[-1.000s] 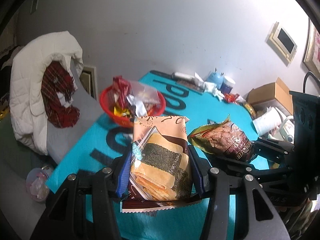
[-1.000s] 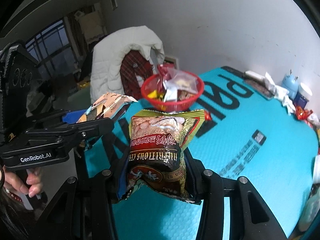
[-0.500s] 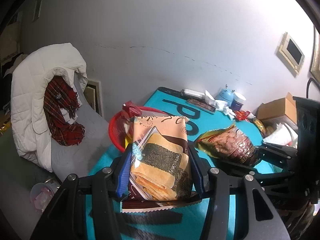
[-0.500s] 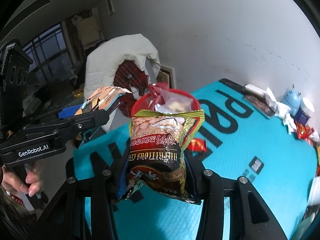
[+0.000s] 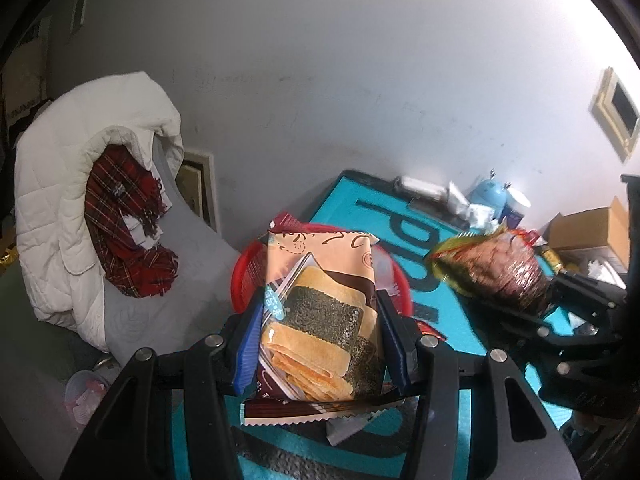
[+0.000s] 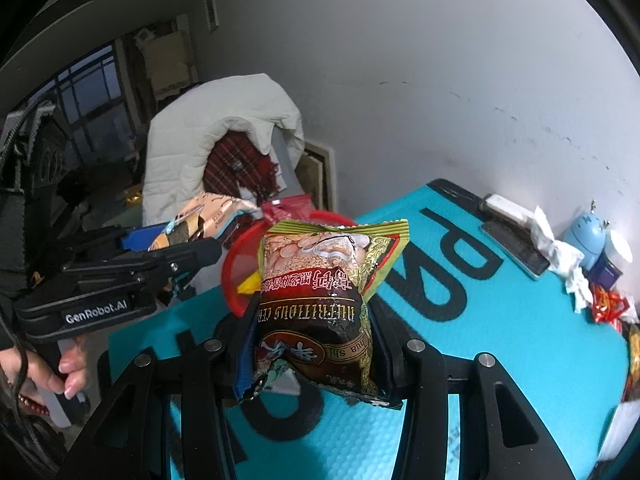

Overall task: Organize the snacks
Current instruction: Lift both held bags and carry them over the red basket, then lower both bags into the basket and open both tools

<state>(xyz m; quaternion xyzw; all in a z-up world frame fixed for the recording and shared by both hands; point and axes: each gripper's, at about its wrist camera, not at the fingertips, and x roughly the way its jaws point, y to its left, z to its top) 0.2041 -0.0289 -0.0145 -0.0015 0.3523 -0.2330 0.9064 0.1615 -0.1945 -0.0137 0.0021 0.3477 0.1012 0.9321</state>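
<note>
- Left claw [image 5: 320,340] clamped on seaweed roll packet [image 5: 320,312], blue pads pressing both long sides; packet upright between the fingers, top edge sticking out past the tips, serrated bottom seam hanging below the claw.
- Red basket [image 5: 248,276] directly behind that packet, mostly hidden by it; basket at the near corner of the teal bench [image 5: 360,208], just beside the bench edge.
- Right claw [image 6: 316,344] clamped on green-and-brown peanut bag [image 6: 320,300], bag squeezed at its lower half, puffy top above the fingertips, print upside down.
- Peanut bag in front of red basket, covering its right part; basket rim visible left of the bag.
- Left claw with its packet seen from right wrist view left of red basket, level with its rim; a hand [image 6: 60,364] gripping its handle.
- White quilted jacket [image 5: 80,184] with red plaid scarf [image 5: 124,232] on a chair left of and behind red basket, off the bench.
- Clutter, blue round object [image 6: 588,236], far side of bench, well apart from red basket.
</note>
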